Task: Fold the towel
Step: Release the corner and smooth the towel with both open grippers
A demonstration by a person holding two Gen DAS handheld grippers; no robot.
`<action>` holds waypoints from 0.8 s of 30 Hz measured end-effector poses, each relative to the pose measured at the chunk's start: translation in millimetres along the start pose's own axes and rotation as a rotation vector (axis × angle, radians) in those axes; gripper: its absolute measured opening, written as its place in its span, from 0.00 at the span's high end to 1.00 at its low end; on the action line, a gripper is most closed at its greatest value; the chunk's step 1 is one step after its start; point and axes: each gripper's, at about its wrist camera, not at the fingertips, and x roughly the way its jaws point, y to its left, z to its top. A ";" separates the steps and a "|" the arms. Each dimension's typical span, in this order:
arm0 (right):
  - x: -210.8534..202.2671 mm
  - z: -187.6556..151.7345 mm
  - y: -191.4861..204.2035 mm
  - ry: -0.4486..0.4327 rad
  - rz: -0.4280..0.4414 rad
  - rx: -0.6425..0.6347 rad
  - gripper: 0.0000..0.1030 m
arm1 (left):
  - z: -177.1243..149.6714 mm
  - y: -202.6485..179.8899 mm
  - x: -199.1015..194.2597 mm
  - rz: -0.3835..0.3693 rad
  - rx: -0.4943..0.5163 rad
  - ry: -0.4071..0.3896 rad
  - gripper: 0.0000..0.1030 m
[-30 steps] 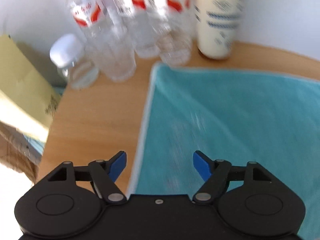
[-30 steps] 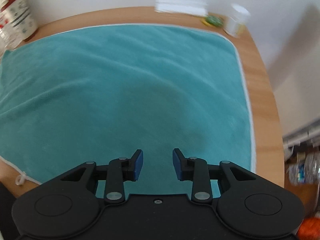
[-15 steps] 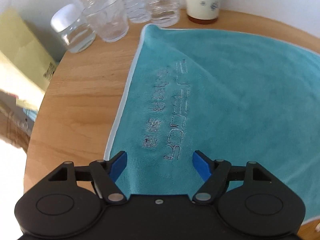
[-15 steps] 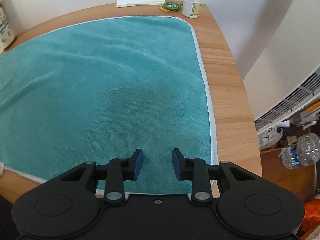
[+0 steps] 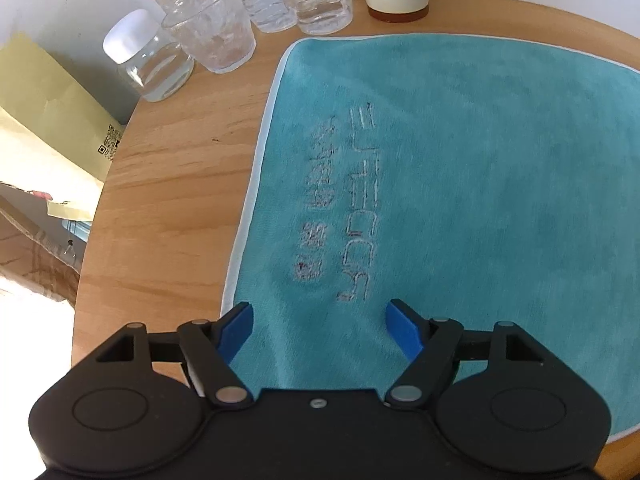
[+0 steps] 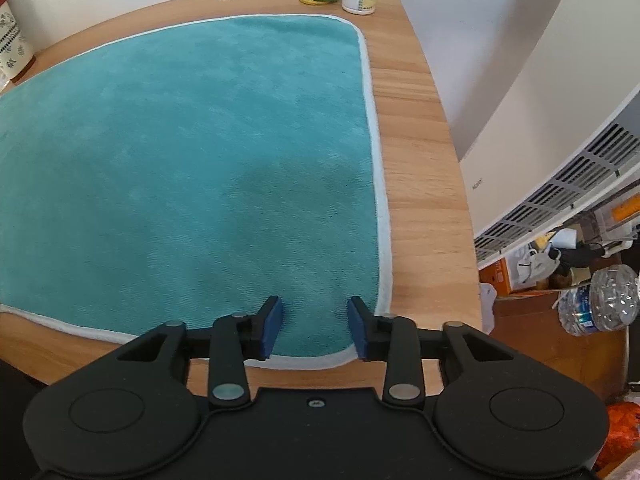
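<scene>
Both hand-held grippers drew back — towel (image 6: 180, 152) near corners between jaws.

The teal fleecy cloth towel (image 5: 500, 168) looked soft and matt, with a smooth pale bound hem and stitched lettering. The light wooden bench (image 5: 168, 200) showed fine grain under a satin finish. The left black plastic tool (image 5: 319, 322) was matt, with blue pads and shiny metal pivots. The far clear tumbler (image 5: 210, 36) and white-capped clear jar (image 5: 150, 64) were glossy.
</scene>
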 end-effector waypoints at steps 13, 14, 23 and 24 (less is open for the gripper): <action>-15.3 -15.7 -43.1 -0.017 -0.023 0.207 0.57 | 3.7 37.7 -17.1 -0.008 -0.112 0.013 0.21; -14.8 -16.4 -43.8 -0.016 -0.021 0.220 0.57 | 12.1 32.1 -21.6 -0.025 -0.099 -0.001 0.21; -27.4 -37.7 -23.9 -0.160 -0.142 0.603 0.57 | 106.2 -67.9 -71.1 -0.225 0.116 -0.165 0.08; -28.8 -40.1 -21.6 -0.176 -0.156 0.646 0.57 | 116.7 -92.1 -78.9 -0.249 0.178 -0.194 0.04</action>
